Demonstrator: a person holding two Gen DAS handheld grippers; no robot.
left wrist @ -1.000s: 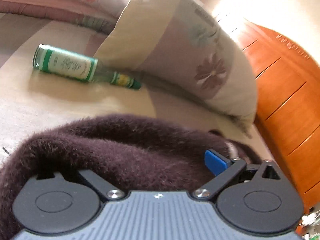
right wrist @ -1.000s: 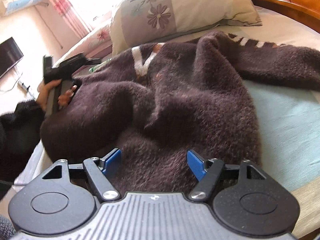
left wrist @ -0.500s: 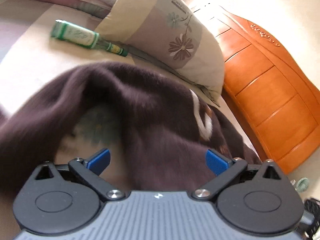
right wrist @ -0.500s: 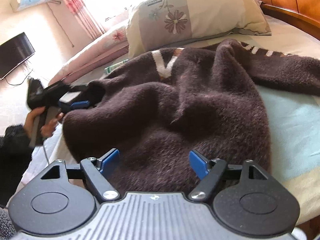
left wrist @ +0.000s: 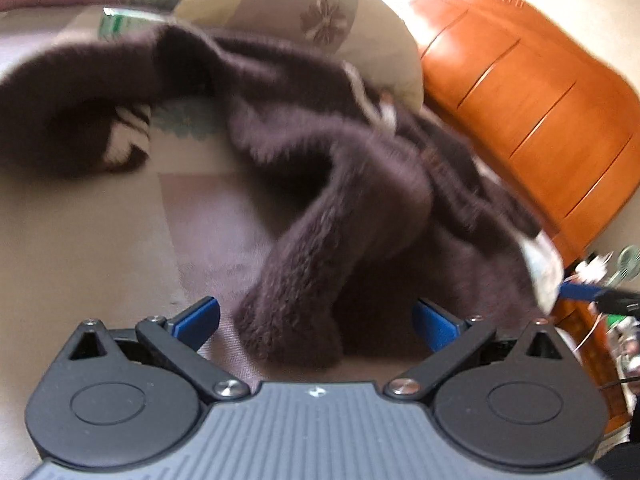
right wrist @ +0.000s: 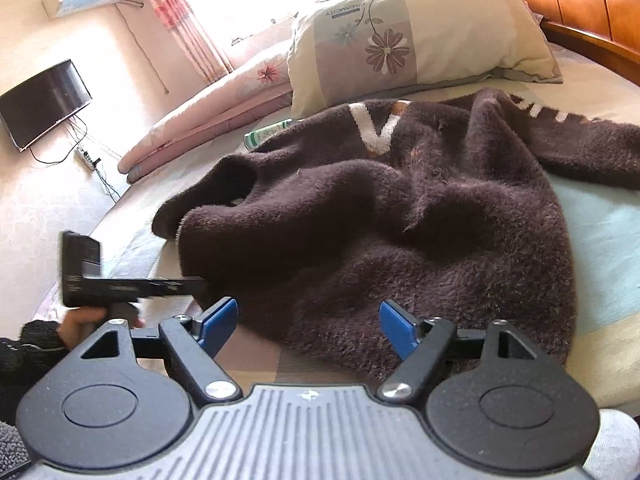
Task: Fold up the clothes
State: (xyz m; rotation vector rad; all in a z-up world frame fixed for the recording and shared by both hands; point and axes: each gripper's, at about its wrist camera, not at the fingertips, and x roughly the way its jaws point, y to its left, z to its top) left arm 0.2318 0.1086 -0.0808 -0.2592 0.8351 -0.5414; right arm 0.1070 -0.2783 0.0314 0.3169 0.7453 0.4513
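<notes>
Left gripper (left wrist: 316,320): blue-padded jaws spread wide, nothing gripped; a fuzzy fold of the sweater (left wrist: 320,208) droops between them. Right gripper (right wrist: 308,326): jaws equally wide, empty, the sweater's hem lying between the pads.

Sweater (right wrist: 400,220): dark brown, thick fleecy knit, crumpled in soft humps on the bed (right wrist: 600,248). Right view alone shows the white V-neck trim at 12 o'clock, a striped sleeve trailing to 2 o'clock, and the left gripper seen from outside at 9 o'clock, held in a hand (right wrist: 86,320) with a dark sleeve. Left view alone shows a striped cuff at 10 o'clock and a glossy orange wooden headboard (left wrist: 540,112) from 1 to 3 o'clock; this view is motion-blurred.

Farther: green bottle (right wrist: 266,134) lying beside the sweater's far edge, flower-print pillow (right wrist: 420,36), folded pink quilt (right wrist: 208,120). Farthest, at 10 o'clock in the right view: wall television (right wrist: 44,102), red-checked curtains.
</notes>
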